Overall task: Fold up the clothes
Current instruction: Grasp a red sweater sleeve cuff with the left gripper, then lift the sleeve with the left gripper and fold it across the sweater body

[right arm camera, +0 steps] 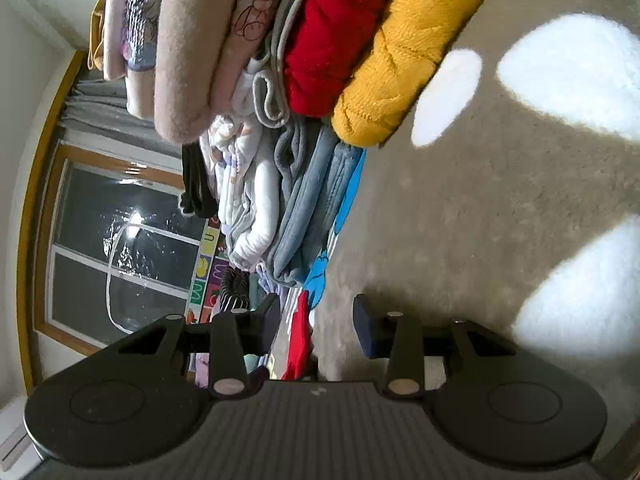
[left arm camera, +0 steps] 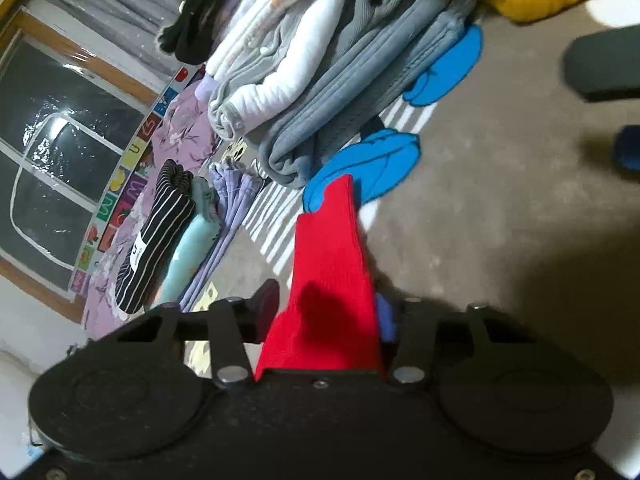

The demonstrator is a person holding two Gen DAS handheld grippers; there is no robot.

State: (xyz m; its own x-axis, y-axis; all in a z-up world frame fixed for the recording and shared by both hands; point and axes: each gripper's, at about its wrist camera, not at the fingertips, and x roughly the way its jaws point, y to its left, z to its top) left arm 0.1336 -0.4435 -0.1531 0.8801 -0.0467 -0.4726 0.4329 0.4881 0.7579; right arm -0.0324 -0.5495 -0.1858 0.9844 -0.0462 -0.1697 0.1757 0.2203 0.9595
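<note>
The red garment (left arm camera: pixel 332 280) lies between the fingers of the left gripper (left arm camera: pixel 326 316), running forward from the gripper body as a narrow strip over the grey-beige carpeted surface (left arm camera: pixel 480 200). Its far end reaches a bright blue printed shape (left arm camera: pixel 368 168) on that surface. The left gripper's jaws stand on either side of the cloth; the left pad sits a little off the fabric's edge and the right one is mostly hidden behind it, so whether they actually pinch the cloth cannot be told. The whole view is rolled strongly sideways, so the left gripper is held tilted, pointing low along the surface.

In the right wrist view the same red garment (right arm camera: pixel 300 340) shows as a thin strip just ahead of the right gripper (right arm camera: pixel 316 322), whose fingers are spread wide apart with nothing between them. This gripper is rolled sideways too and is aimed along the carpet toward the stacks.

Beyond the red cloth stand piles of folded clothes: a grey-blue ribbed piece (left arm camera: pixel 360 80), a white fleece garment (left arm camera: pixel 280 60), and a black-and-white striped item (left arm camera: pixel 156 232) farther off. A yellow knit (right arm camera: pixel 404 52) and a red knit (right arm camera: pixel 336 32) sit closest in the right view. A window (left arm camera: pixel 44 128) lies behind them.
</note>
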